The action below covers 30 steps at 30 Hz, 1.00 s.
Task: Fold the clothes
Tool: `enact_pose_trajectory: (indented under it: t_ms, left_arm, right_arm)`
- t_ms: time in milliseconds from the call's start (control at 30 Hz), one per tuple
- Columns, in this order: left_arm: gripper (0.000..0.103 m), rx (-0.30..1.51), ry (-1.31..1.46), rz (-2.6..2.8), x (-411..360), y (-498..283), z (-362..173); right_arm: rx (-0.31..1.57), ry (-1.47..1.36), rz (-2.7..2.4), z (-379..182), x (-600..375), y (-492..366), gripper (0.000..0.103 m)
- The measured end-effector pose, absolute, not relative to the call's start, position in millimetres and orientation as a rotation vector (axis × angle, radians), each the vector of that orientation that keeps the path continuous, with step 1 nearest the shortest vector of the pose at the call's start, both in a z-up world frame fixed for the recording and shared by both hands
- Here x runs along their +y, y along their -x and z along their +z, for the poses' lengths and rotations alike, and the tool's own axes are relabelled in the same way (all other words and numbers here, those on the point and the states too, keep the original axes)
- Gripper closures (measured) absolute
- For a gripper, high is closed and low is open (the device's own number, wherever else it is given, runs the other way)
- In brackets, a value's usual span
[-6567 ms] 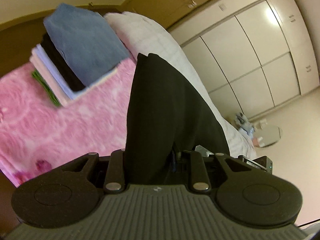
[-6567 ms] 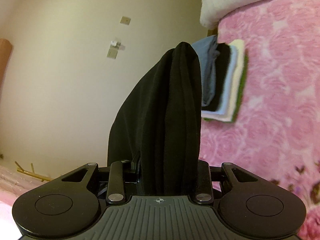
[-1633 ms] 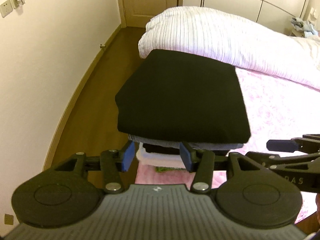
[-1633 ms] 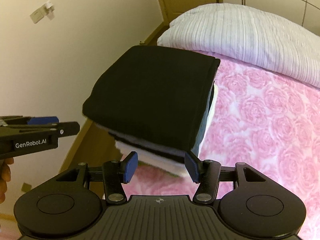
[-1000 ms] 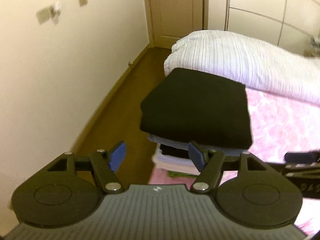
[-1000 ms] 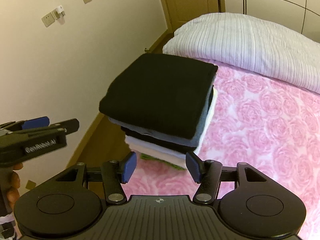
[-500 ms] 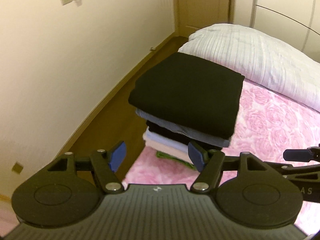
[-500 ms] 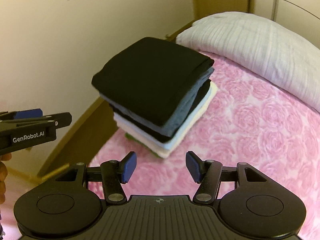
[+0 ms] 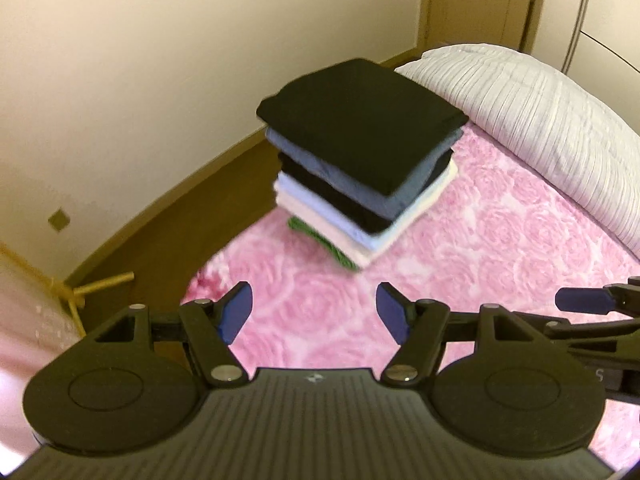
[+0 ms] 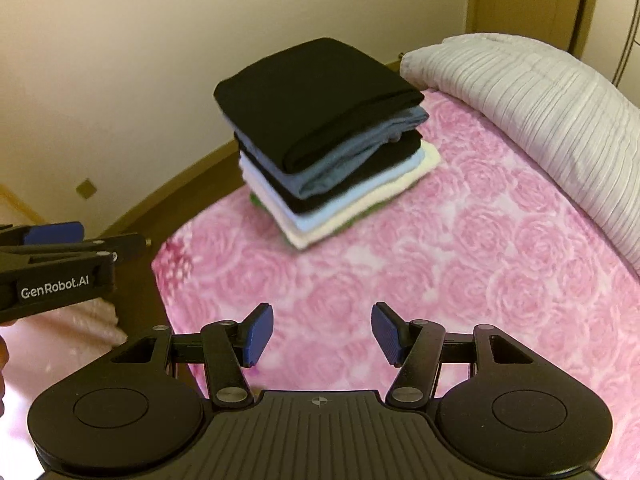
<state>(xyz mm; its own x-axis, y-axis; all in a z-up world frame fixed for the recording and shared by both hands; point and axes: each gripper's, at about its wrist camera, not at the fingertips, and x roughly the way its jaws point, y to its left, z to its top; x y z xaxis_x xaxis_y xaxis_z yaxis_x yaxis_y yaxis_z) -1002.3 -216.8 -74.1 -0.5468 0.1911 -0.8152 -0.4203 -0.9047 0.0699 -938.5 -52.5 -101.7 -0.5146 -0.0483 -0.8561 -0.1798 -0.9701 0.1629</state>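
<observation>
A folded black garment (image 9: 360, 120) (image 10: 312, 92) lies on top of a stack of several folded clothes (image 9: 352, 204) (image 10: 340, 196) near the corner of the bed with the pink rose blanket (image 9: 460, 264) (image 10: 440, 280). My left gripper (image 9: 314, 312) is open and empty, held back from the stack above the blanket. My right gripper (image 10: 322, 332) is open and empty too, also back from the stack. The left gripper also shows at the left edge of the right wrist view (image 10: 60, 264). The right gripper shows at the right edge of the left wrist view (image 9: 592, 308).
A white ribbed duvet (image 9: 540, 120) (image 10: 552, 104) lies bunched behind the stack on the right. A cream wall (image 9: 140, 60) and a strip of brown floor (image 9: 168, 240) run along the bed's left side. A wooden door (image 9: 480, 0) stands at the back.
Both grippers let go of the black garment, now folded on the stack. Over the last second both have pulled back and up from the stack, still open.
</observation>
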Motion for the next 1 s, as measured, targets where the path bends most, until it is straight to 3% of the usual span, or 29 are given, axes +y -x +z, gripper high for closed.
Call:
enact_pose_trajectory:
  t_ms: [500, 1000]
  left_arm:
    - [0.038, 0.264, 1.301, 2.538, -188, 930, -73]
    - [0.038, 0.241, 1.409, 2.531, -157, 922, -100]
  right_arm:
    - [0.256, 1.589, 2.681, -103, -6, 892, 0.045]
    - [0.155, 1.711, 2.688, -127, 25, 906, 0.045]
